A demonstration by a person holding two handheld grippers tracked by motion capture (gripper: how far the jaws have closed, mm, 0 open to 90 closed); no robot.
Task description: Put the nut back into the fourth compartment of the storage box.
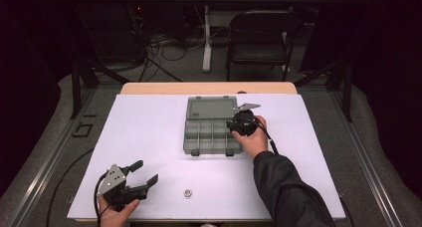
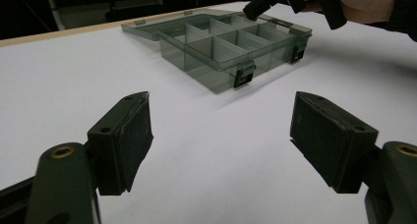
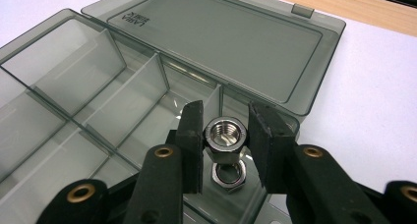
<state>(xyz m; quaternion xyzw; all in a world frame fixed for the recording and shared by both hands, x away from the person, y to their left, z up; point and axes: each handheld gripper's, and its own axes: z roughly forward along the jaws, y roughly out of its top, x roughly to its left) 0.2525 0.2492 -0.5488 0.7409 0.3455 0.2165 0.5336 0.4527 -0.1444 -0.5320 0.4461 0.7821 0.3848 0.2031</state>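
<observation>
Nut [image 3: 225,133] sits clamped between the right gripper [image 3: 225,135] pads, jaws nearly closed on its flats, hole facing the camera. It hangs over the near right corner compartment of the grey plastic box [image 3: 59,86], lid [image 3: 216,42] folded flat behind. A second nut [image 3: 227,176] already lies on the floor of that same compartment, directly below the held one.

Step in hand, as I read it: drop the held nut into that compartment beside the other.

Doing it well:
- Keep the nut inside the compartment walls before letting go; the divider [image 3: 147,98] is close on one side and the box's outer wall on the other, so there is little slack.
- Lower until the nut is just above the floor; a high drop could bounce off the nut underneath and hop a divider.
- Open the jaws only slightly, enough to free the flats; wide opening may knock the walls and shift the box.
- Lift straight out so the pads do not catch the rim.

Left gripper [image 1: 142,177] rests at the near left of the white table [image 1: 149,132], jaws wide apart, holding nothing, well apart from the box. A third nut [image 1: 188,192] lies loose on the table near the front edge, just to the side of that gripper; likely the next pick.

From the high view the right hand [image 1: 254,140] sits at the box's right edge.
</observation>
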